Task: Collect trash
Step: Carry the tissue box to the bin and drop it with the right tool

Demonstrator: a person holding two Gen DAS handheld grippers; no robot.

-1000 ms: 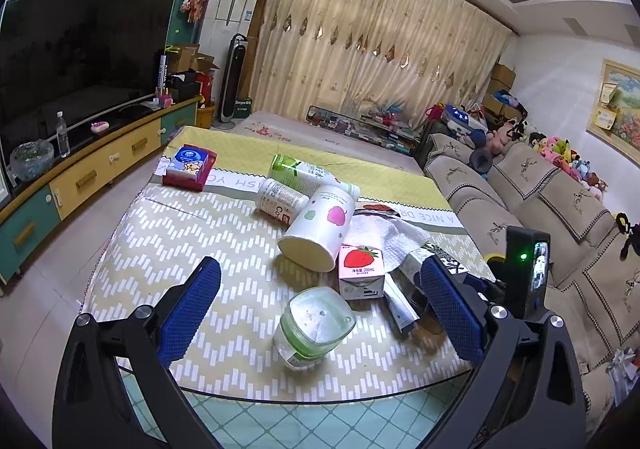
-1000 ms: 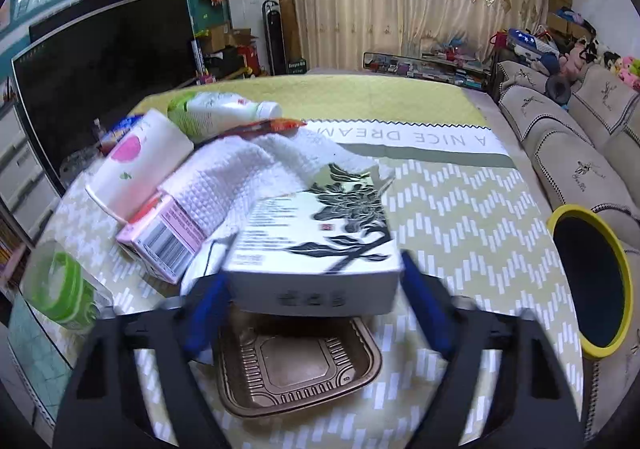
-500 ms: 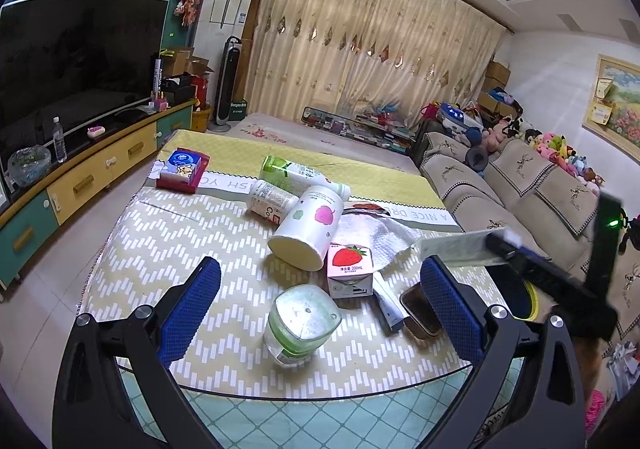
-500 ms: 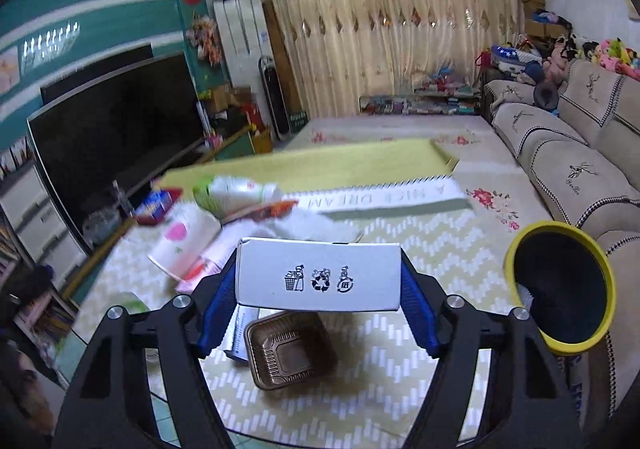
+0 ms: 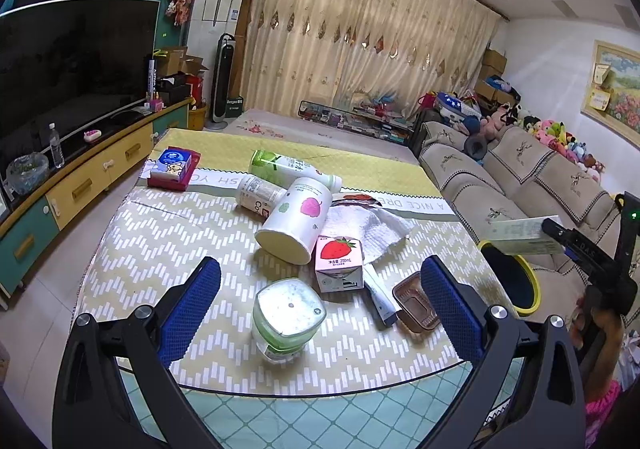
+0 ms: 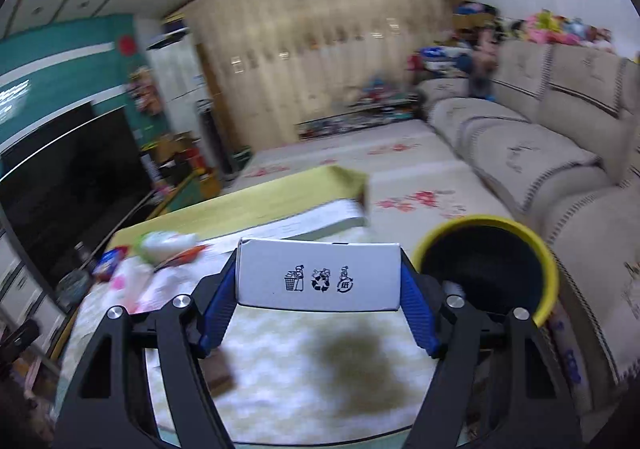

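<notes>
The low table [image 5: 132, 233], covered in a zigzag-patterned cloth, served as the gathering ground for the rubbish, most of it lying toppled near the middle. Beside its right edge, between table and sofa [image 6: 532, 153], stood the yellow-rimmed bin [image 6: 548, 269] with its dark mouth upward, close enough that litter could be carried across in one short reach.

The right gripper [image 6: 319, 285] was off to that side, raised above the table's edge and near the bin's rim. Its blue pads were pinched against the two ends of a white carton [image 6: 318, 273], held flat and crosswise so the broad box could not slip; the blur around it suggested it was in transit, probably toward the bin.

The left gripper [image 5: 320, 303] hovered low at the near edge with its jaws spread wide and nothing between them, apparently lined up on the green-bodied jar [image 5: 289, 319].

The strawberry milk box [image 5: 339, 263] stood upright just beyond it.
</notes>
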